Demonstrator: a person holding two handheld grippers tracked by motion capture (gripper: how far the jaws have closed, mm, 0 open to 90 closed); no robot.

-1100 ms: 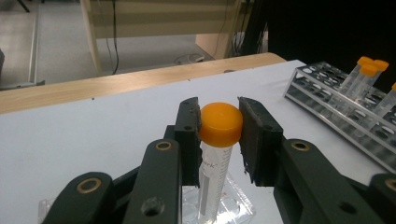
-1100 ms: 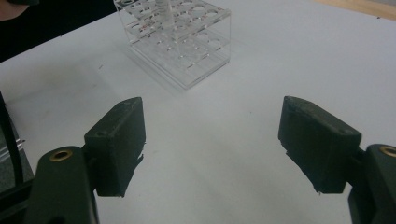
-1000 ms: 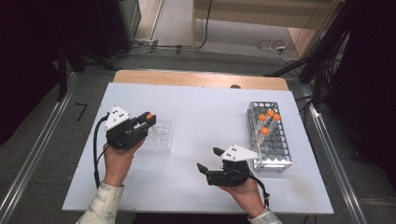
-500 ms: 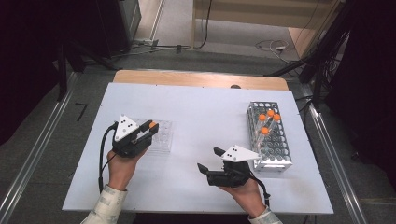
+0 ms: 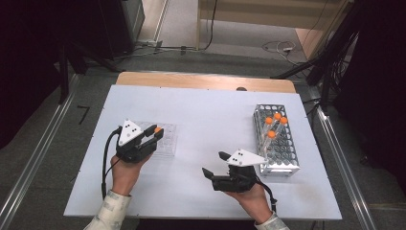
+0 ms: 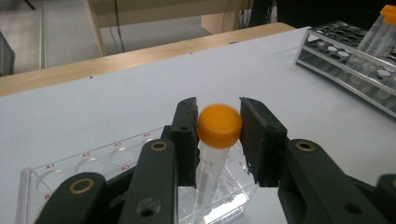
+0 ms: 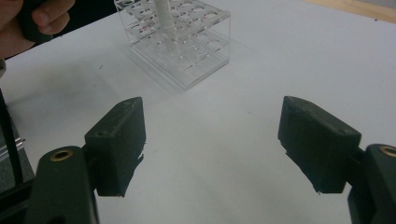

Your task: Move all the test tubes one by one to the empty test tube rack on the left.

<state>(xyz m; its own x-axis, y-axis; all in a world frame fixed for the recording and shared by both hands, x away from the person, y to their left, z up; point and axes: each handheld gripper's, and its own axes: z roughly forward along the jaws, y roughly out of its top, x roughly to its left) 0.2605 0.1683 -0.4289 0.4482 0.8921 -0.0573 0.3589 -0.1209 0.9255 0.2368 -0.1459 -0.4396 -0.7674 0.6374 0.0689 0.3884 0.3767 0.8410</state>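
Left claw (image 6: 218,140) first: from its own camera I see an orange-capped tube (image 6: 215,144) standing between its two black jaws, the cap level with the pads. One pad sits against the cap on the picture's left; on the other side I can make out a thin sliver of gap, so I read the grip as loosened, the jaws having just been opening with the tube between them. That tube stands upright in the clear plastic rack (image 6: 98,161), its lower end down in one of the wells near the corner of the rack closest to the camera; red well labels show along the rack's top edge. From the high view I find the same left claw (image 5: 155,132) over the clear plastic rack (image 5: 167,139) on the left half of the white bench (image 5: 206,110), with the orange cap showing between the jaw tips. My right claw (image 7: 212,140) hangs wide apart with nothing between its jaws, bare bench beneath it, and the clear rack with the tube stem lies farther off in its view. In the high view the right claw (image 5: 214,165) sits near the front of the bench, just beside the metal rack (image 5: 282,153), which holds several more orange-capped tubes (image 5: 276,122) toward its far end.
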